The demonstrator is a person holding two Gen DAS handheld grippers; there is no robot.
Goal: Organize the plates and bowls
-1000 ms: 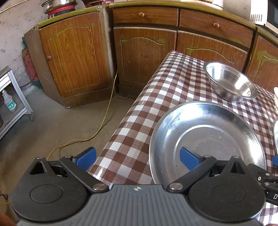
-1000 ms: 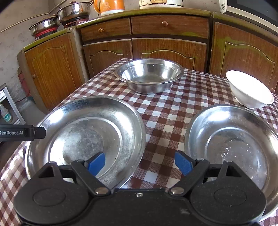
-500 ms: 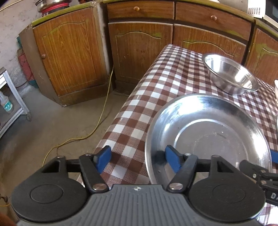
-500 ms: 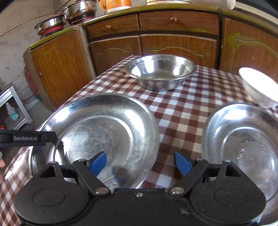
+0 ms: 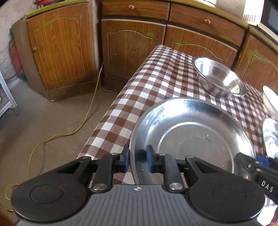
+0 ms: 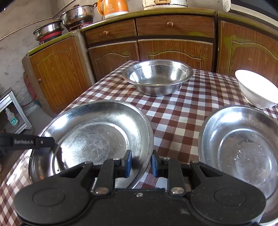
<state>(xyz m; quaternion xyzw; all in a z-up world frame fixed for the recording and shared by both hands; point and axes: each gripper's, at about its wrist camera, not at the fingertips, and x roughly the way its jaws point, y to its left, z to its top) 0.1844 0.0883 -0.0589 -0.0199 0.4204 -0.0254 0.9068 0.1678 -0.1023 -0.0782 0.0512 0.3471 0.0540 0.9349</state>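
the wooden cabinets fill the back of both views, doors and drawers under a green-edged top that carries two steel pots and an orange kettle. in front of them stands the desk under a brown-and-white checked cloth, its left side dropping to a bare floor where a yellow cable trails. nearest on the desk, toward its left edge, lies the big steel plate, shallow and broad-rimmed. a second steel plate lies to its right, apart from it with a strip of cloth between. further back, near the far end of the desk, sits a deep steel bowl, upright and on its own. a white bowl stands at the right, just behind the second plate, tilted a little. the left claw has just been closing and now grips the left rim of the big plate, one blue pad outside the rim and one inside on the metal. the right claw has just been closing as well, and it pinches the same plate on its right rim, one pad inside the dish and one outside over the cloth. so the big plate is held from both sides at once; whether it is clear of the cloth cannot be told. at the far left of the right wrist view a small bottle stands on a metal shelf.
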